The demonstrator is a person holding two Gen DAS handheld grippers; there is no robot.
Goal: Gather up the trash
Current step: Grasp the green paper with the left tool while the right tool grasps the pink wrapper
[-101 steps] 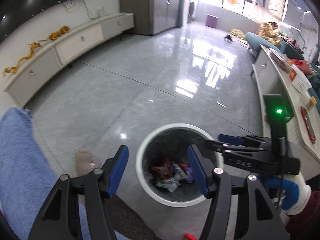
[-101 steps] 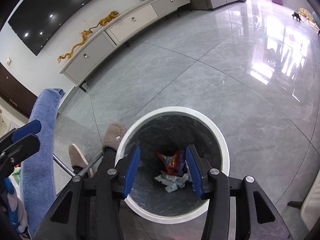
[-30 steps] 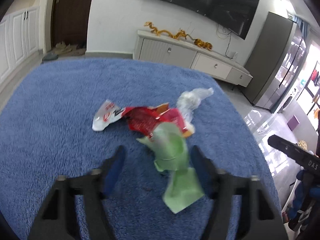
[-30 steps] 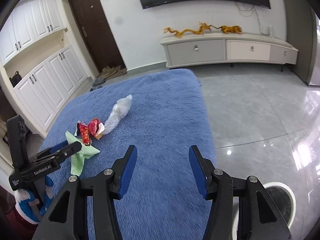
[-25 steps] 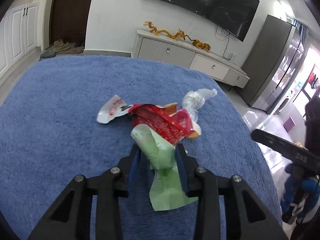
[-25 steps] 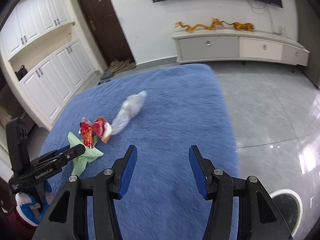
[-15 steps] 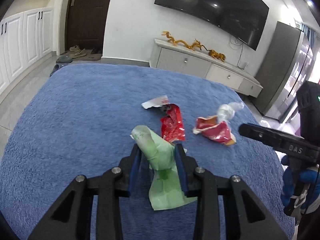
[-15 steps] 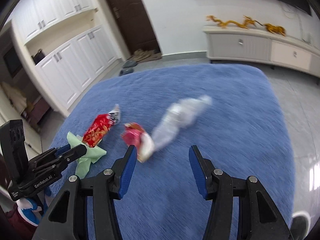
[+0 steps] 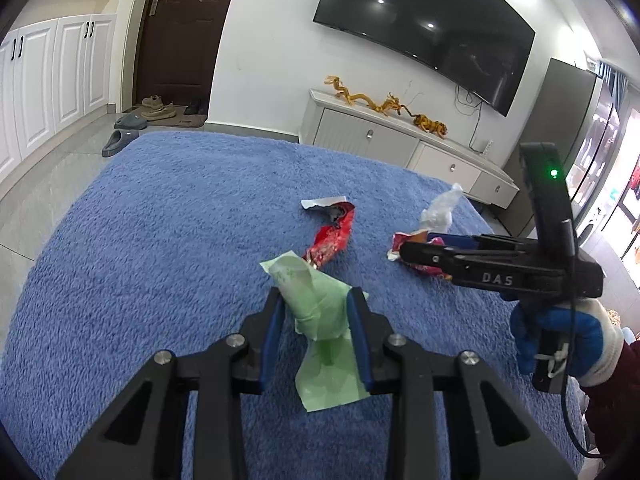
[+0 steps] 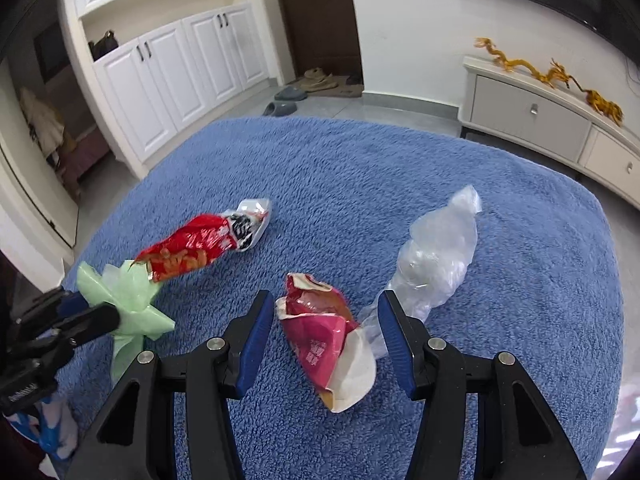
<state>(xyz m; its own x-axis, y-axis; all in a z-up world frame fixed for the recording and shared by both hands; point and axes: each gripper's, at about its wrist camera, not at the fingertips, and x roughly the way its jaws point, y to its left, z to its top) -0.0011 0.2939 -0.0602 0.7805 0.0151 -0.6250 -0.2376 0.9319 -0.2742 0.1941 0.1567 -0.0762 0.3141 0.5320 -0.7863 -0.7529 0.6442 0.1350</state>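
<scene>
While left jaws are closing on the green wrapper [image 9: 316,304], right jaws gape around the pink packet [image 10: 320,336]

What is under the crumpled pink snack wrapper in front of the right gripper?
The fuzzy blue blanket; the pink wrapper also overlaps the clear plastic bag's near end. Anything beneath it is hidden.

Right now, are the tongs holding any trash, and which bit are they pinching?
The left tongs are closing on the green wrapper, pinching its crumpled middle. The right tongs are open around the pink wrapper but not gripping it.
</scene>
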